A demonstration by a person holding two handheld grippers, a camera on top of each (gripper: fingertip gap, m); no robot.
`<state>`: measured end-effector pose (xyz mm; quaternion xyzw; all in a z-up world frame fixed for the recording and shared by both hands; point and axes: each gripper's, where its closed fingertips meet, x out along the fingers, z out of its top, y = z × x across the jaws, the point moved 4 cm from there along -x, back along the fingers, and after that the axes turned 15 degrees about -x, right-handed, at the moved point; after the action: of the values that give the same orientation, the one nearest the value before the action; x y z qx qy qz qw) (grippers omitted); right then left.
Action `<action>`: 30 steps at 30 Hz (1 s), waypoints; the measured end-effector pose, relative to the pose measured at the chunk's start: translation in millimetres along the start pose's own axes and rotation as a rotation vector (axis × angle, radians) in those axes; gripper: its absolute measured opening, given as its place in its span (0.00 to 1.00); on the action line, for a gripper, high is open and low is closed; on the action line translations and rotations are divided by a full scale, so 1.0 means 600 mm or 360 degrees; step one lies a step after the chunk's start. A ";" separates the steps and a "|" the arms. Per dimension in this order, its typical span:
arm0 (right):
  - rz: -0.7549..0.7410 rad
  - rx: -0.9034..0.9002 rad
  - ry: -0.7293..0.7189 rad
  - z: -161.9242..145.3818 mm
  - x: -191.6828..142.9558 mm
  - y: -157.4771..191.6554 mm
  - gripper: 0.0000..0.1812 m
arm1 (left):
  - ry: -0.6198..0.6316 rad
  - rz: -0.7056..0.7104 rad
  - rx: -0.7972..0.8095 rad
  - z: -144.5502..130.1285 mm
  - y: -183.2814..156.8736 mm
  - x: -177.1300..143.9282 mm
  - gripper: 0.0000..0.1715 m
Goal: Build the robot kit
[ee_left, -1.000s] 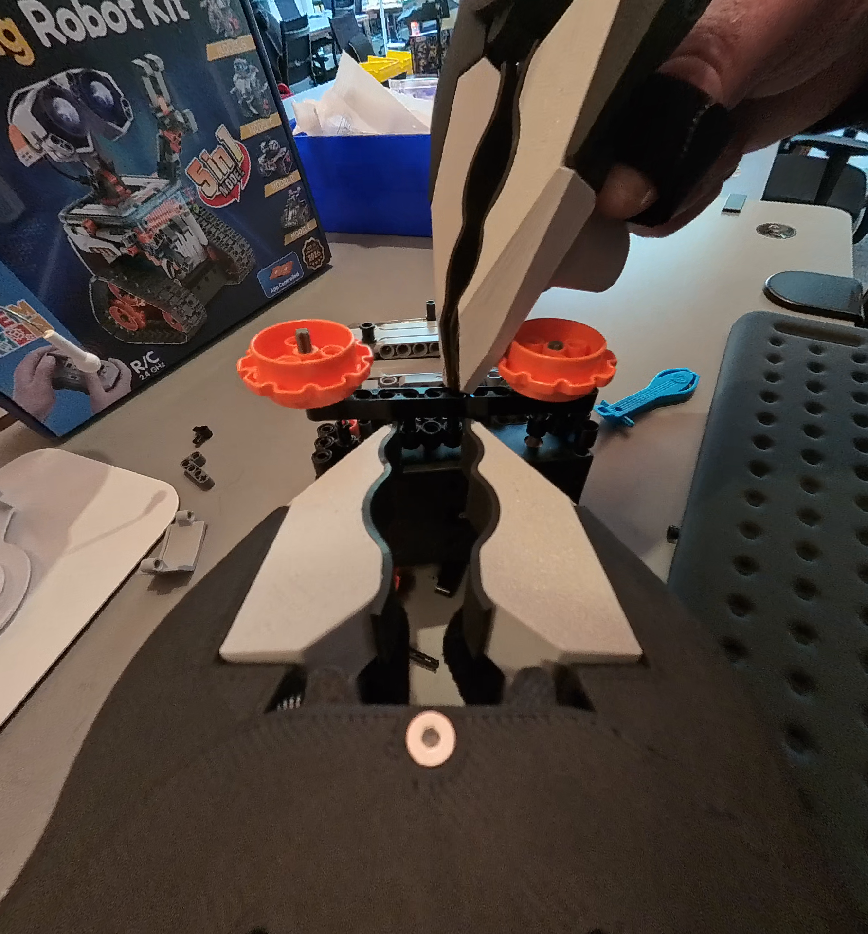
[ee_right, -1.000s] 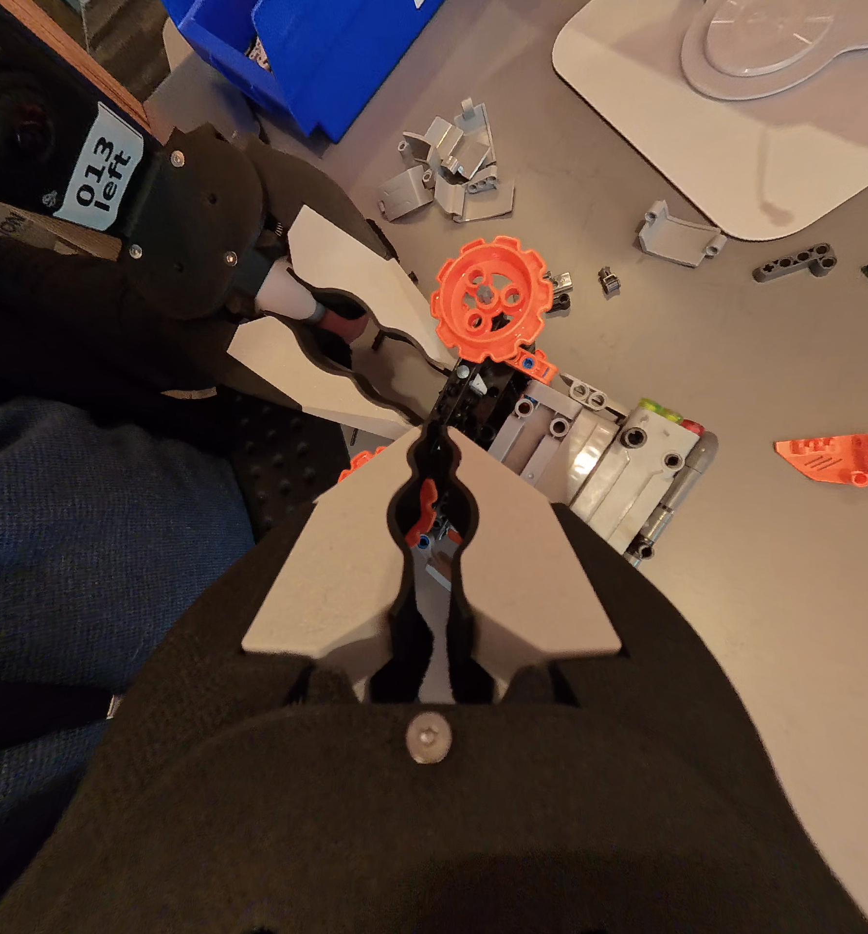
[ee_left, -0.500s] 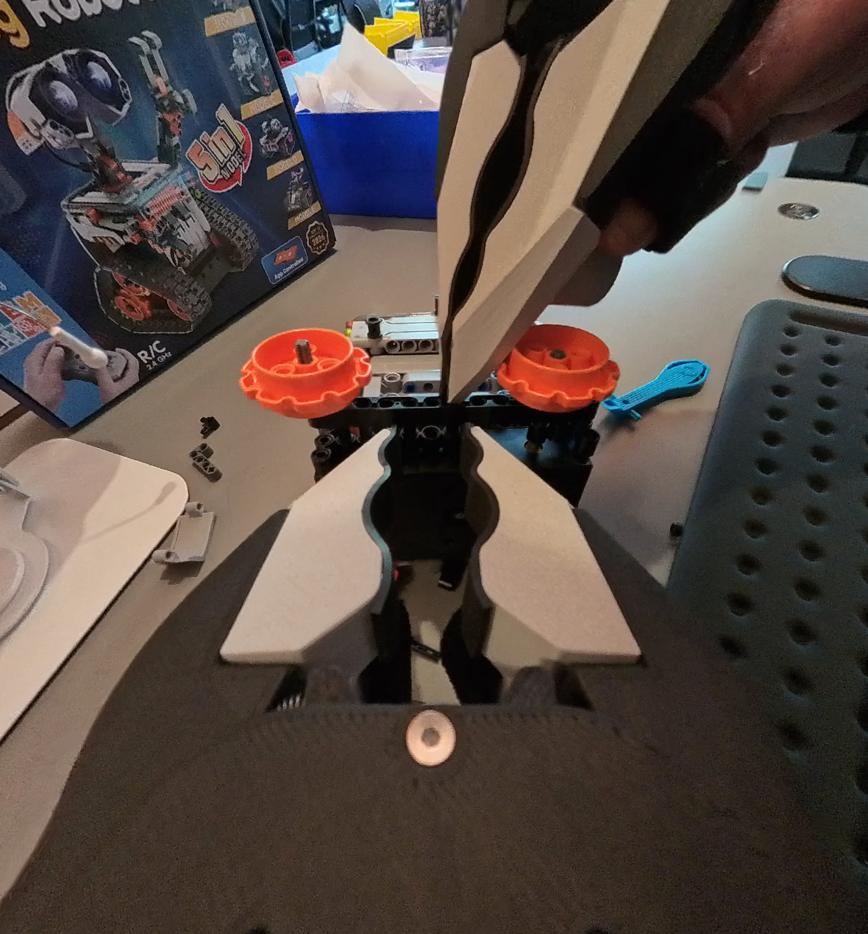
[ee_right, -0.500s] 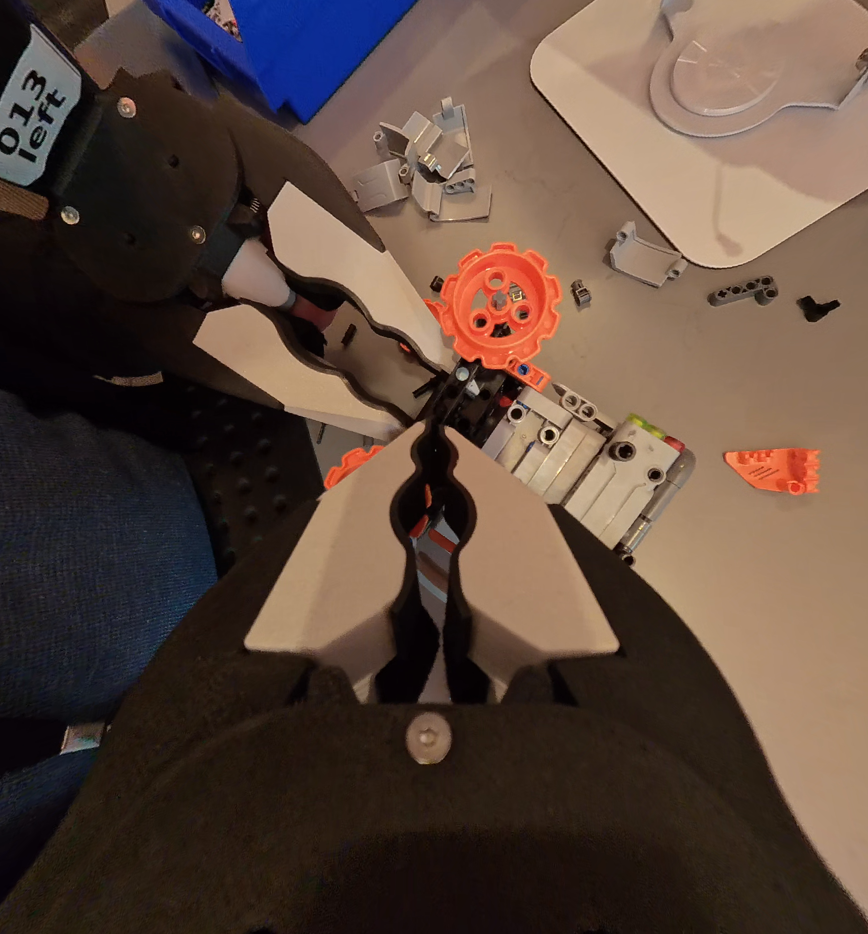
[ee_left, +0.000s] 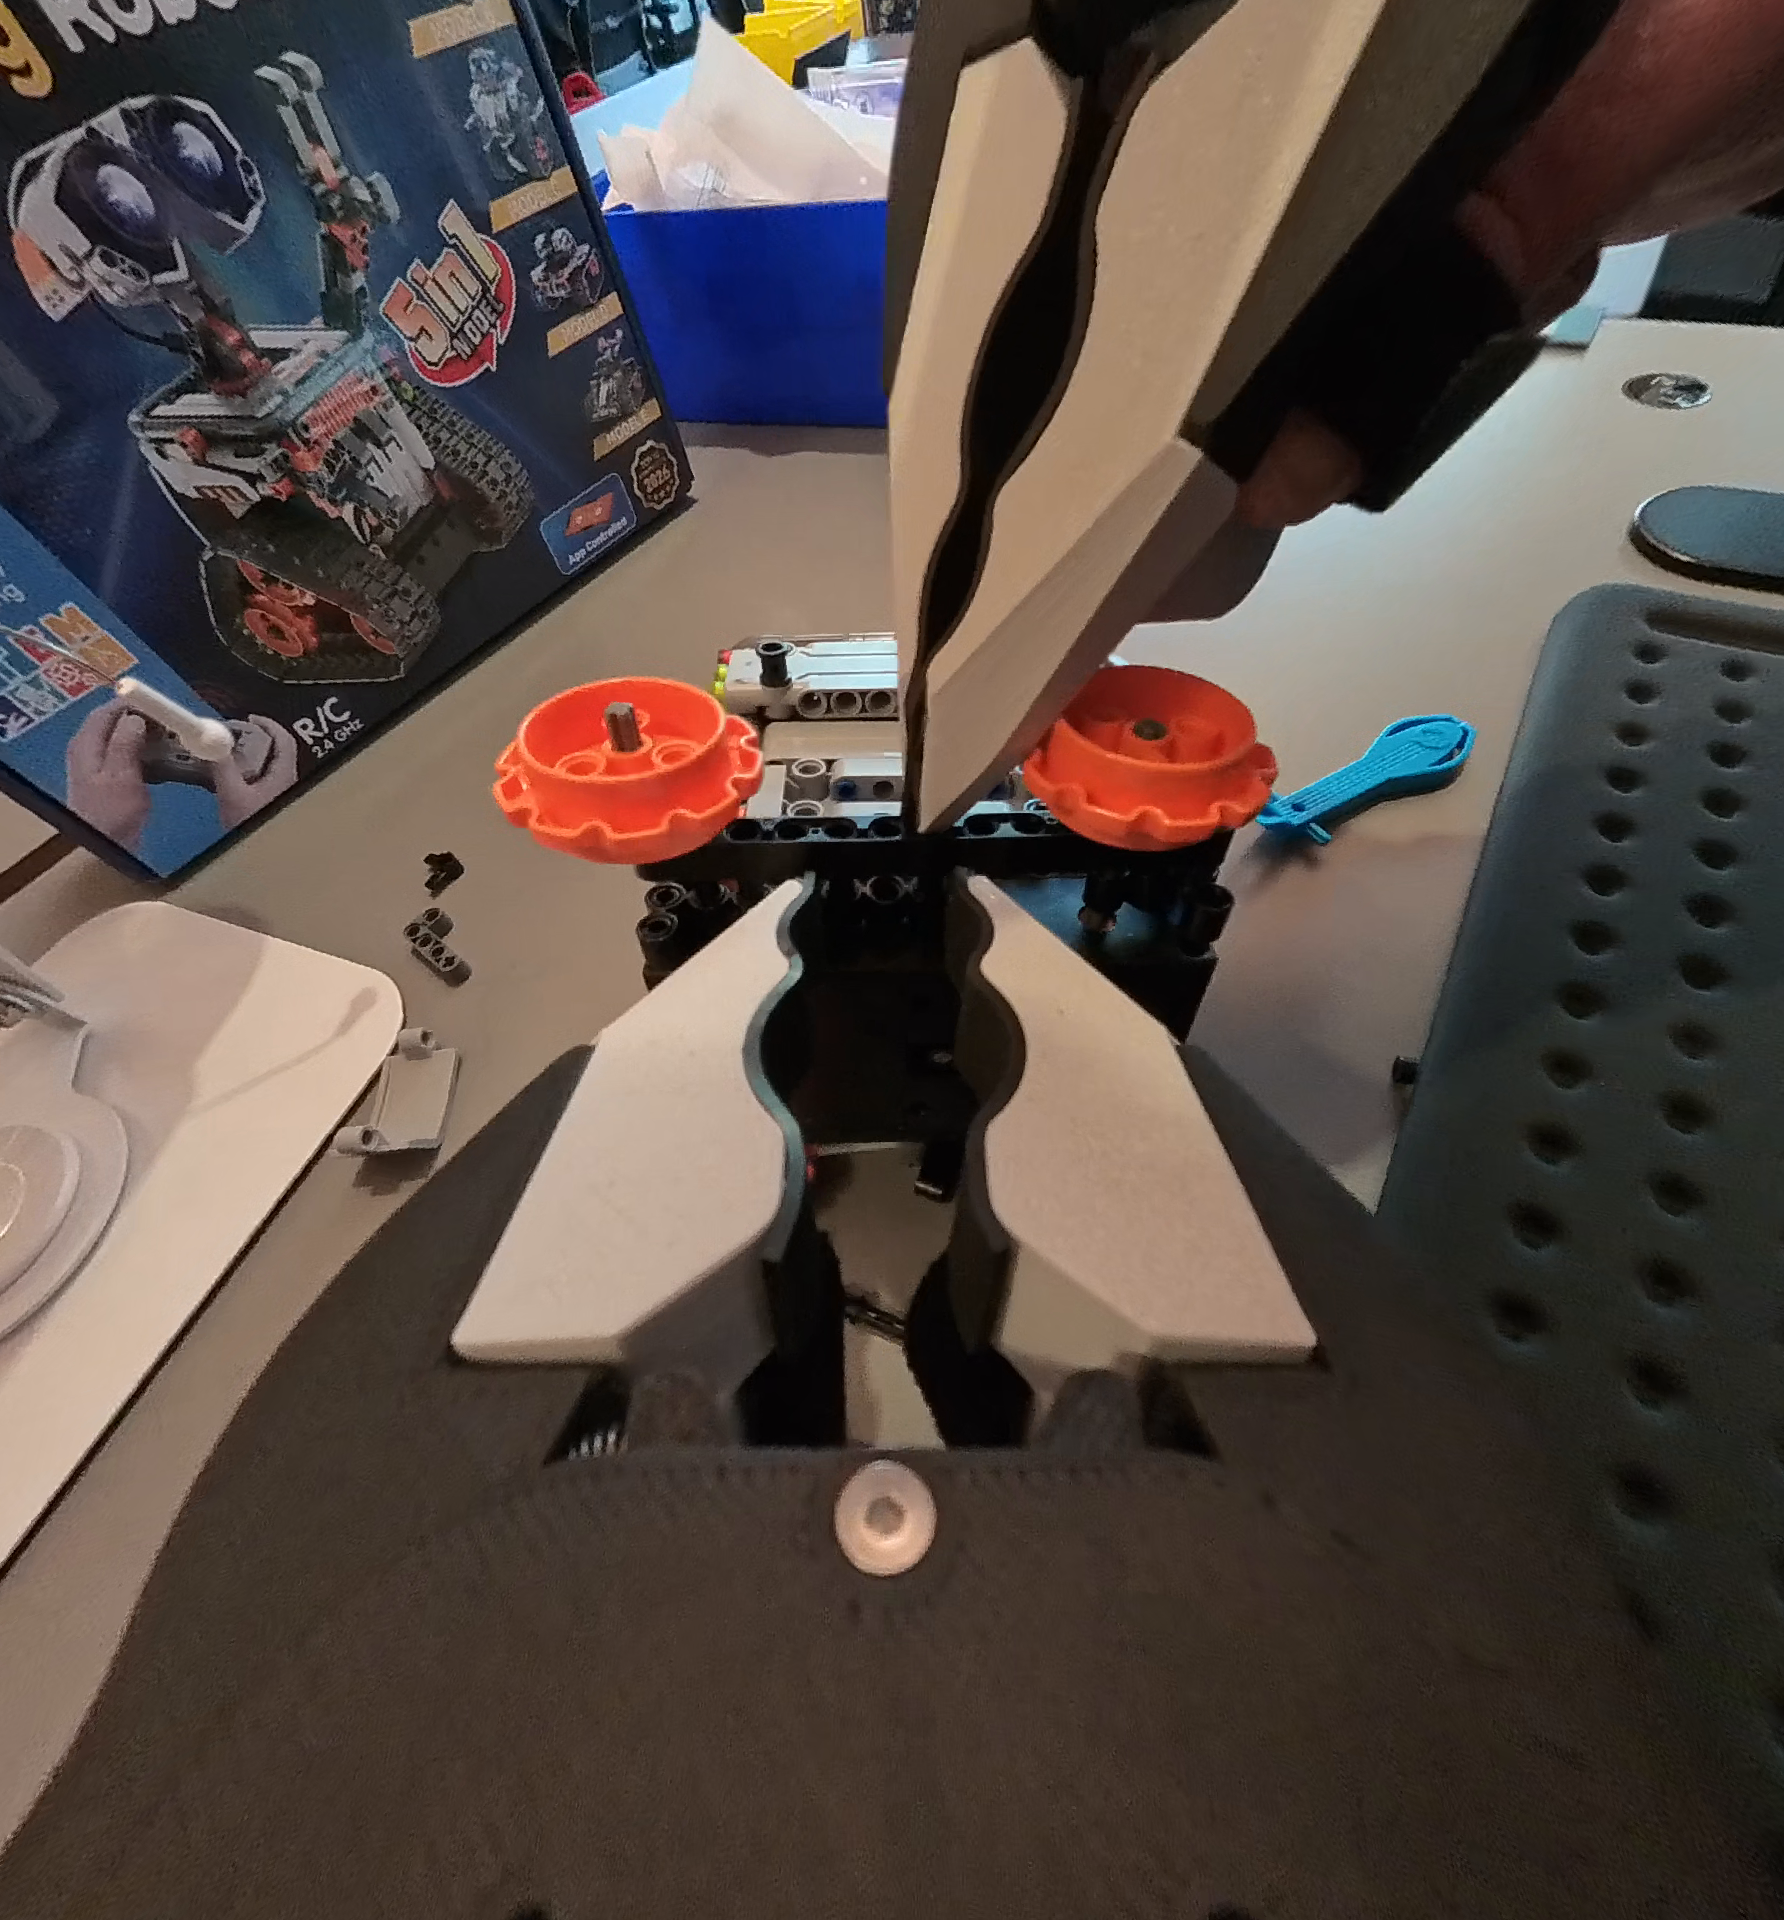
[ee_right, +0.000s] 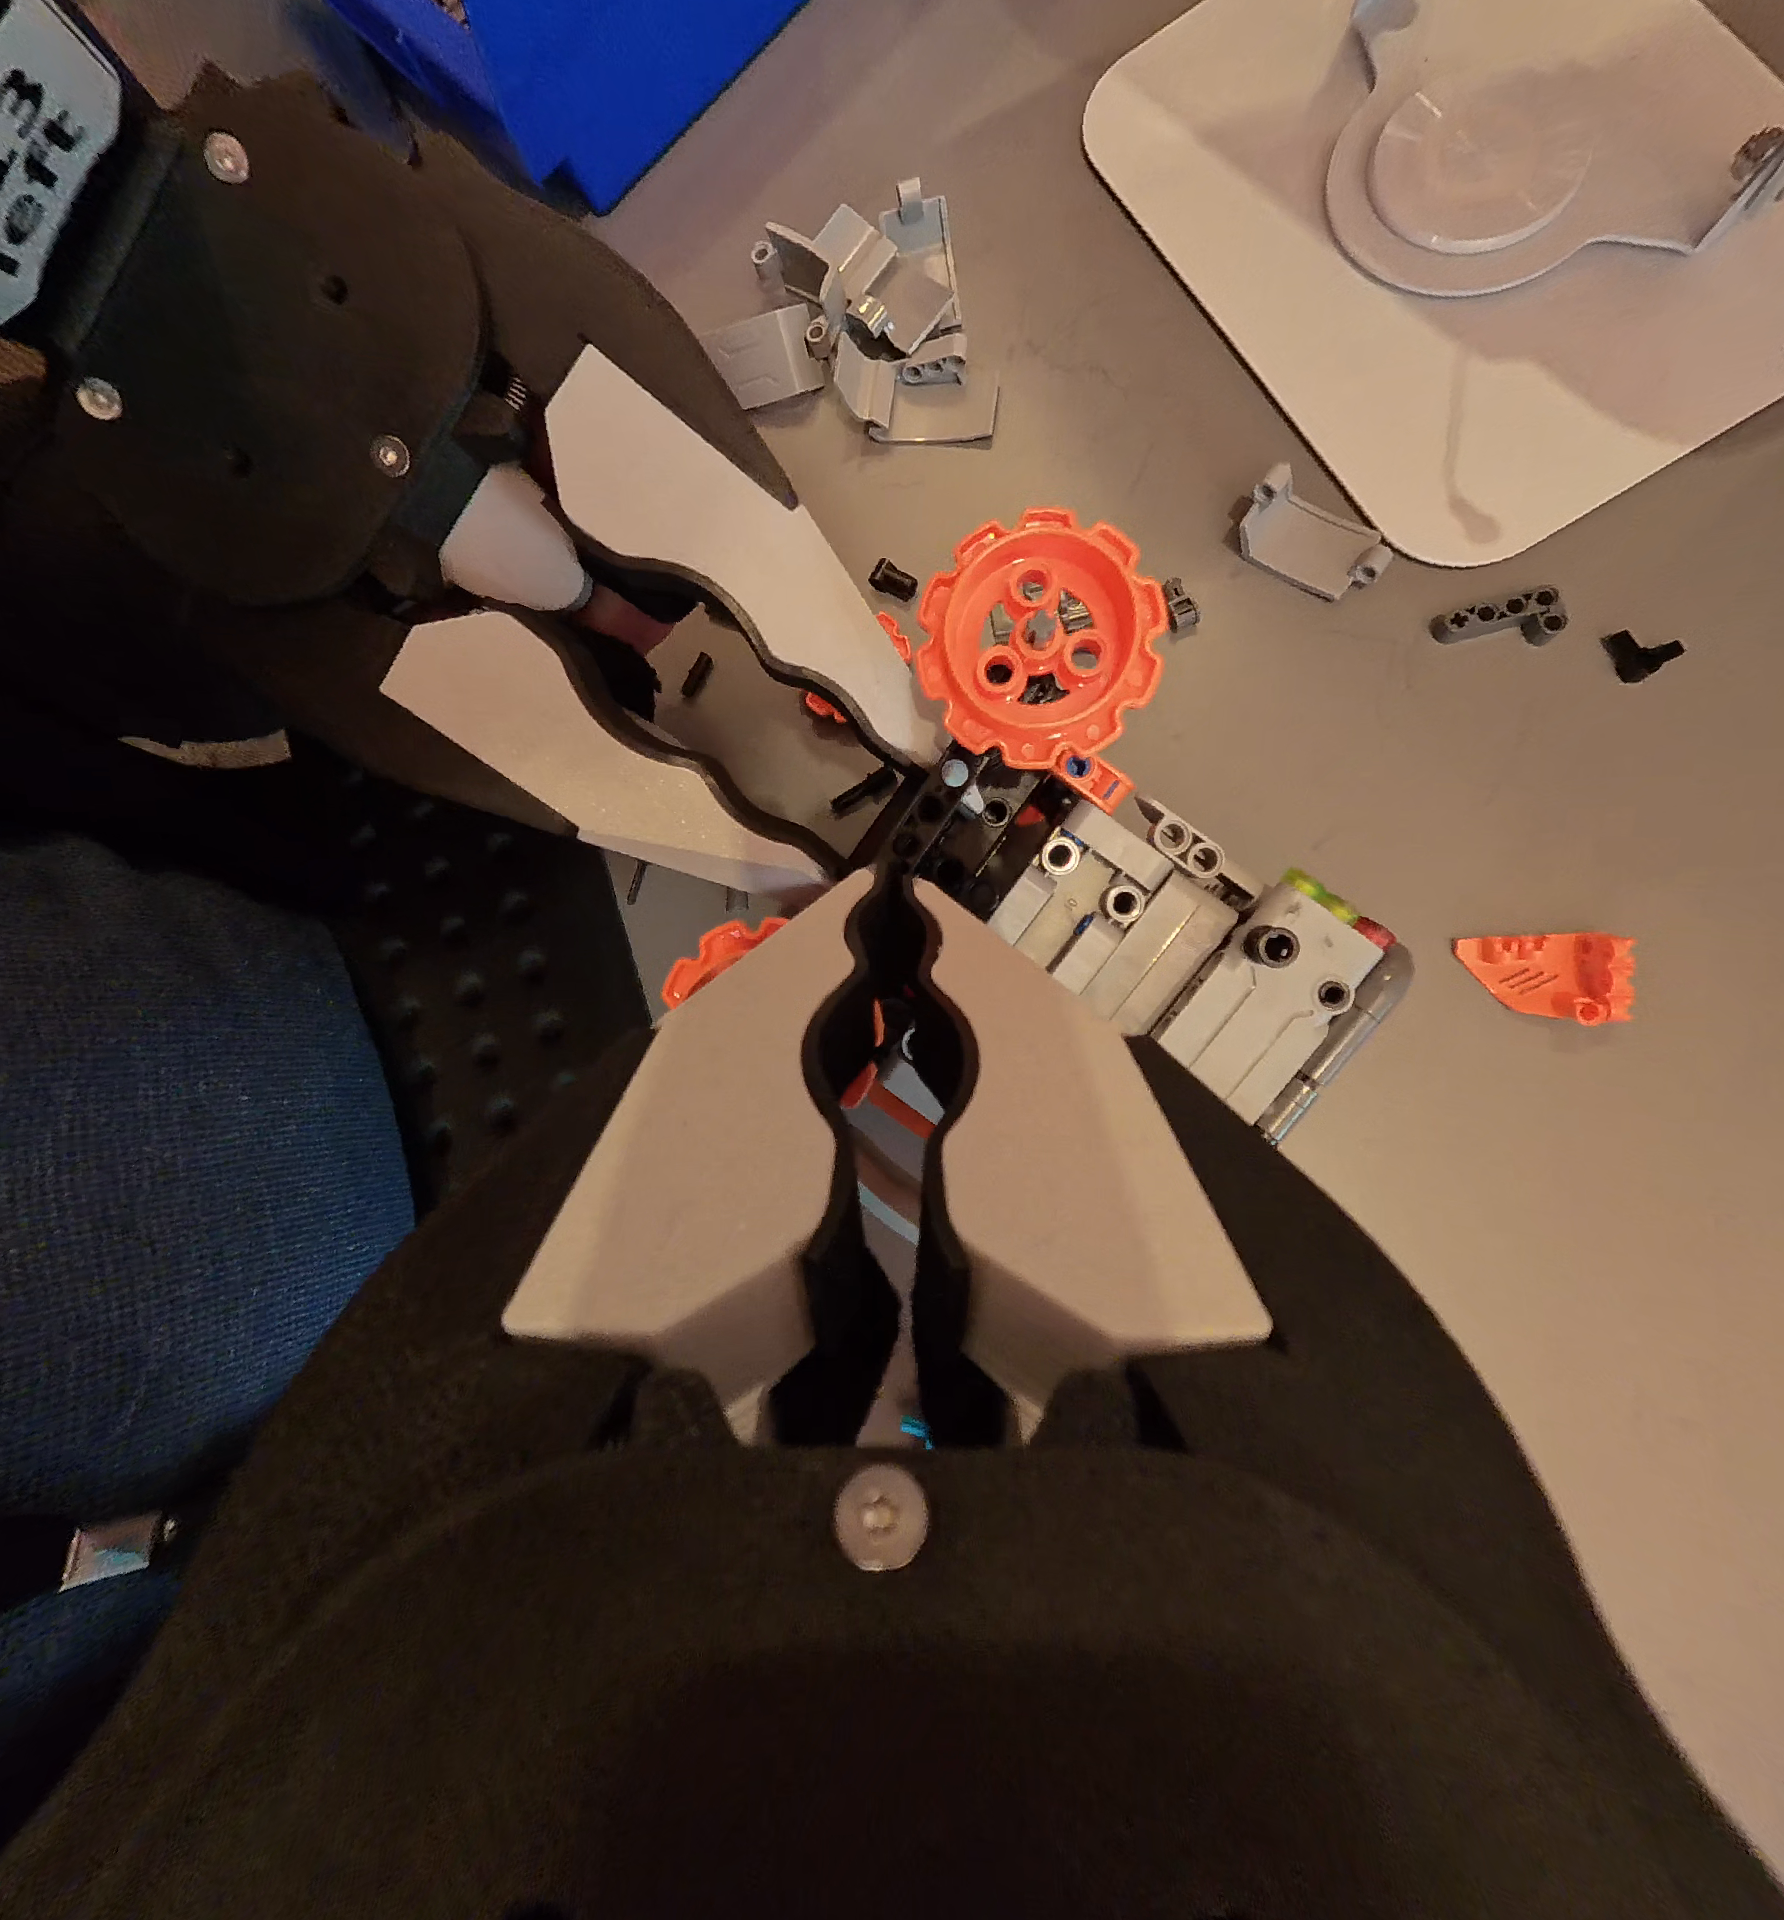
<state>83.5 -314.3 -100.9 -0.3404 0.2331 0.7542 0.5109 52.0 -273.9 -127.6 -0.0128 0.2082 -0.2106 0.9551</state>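
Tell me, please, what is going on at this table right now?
A person is working on a partly built brick model with a pair of tongs in each hand. The left tongs grip its black frame from the near side. The right tongs come down from above, closed on the black beam between the two orange sprocket wheels. Loose grey panels, a blue tool and the kit box lie around it.
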 end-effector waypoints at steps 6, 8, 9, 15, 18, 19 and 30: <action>-0.0002 0.0060 -0.0065 0.006 -0.010 -0.008 0.00 | -0.0024 -0.0002 -0.0015 -0.001 0.005 0.001 0.13; -0.0015 0.0073 -0.0070 0.004 -0.007 -0.013 0.00 | -0.0022 0.0010 -0.0004 -0.001 0.006 0.000 0.13; -0.0020 0.0068 -0.0093 0.008 -0.007 -0.014 0.00 | -0.0020 -0.0004 -0.0009 -0.001 0.003 0.000 0.13; -0.0074 -0.0013 -0.0057 0.013 0.002 -0.009 0.00 | -0.0010 -0.0015 0.0008 -0.001 -0.007 0.006 0.12; -0.0072 0.0012 -0.0086 0.011 0.002 -0.009 0.00 | -0.0008 -0.0004 0.0017 0.001 -0.008 0.007 0.12; -0.0073 0.0014 -0.0098 0.010 0.002 -0.008 0.00 | -0.0003 -0.0007 0.0017 0.001 -0.008 0.007 0.12; -0.0070 0.0046 -0.0102 0.009 0.004 -0.013 0.00 | 0.0044 -0.0026 -0.0013 0.002 -0.006 0.011 0.12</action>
<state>88.7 -306.5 -99.3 -0.3136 0.2201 0.7498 0.5394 56.6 -279.8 -128.6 -0.0155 0.2222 -0.2178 0.9502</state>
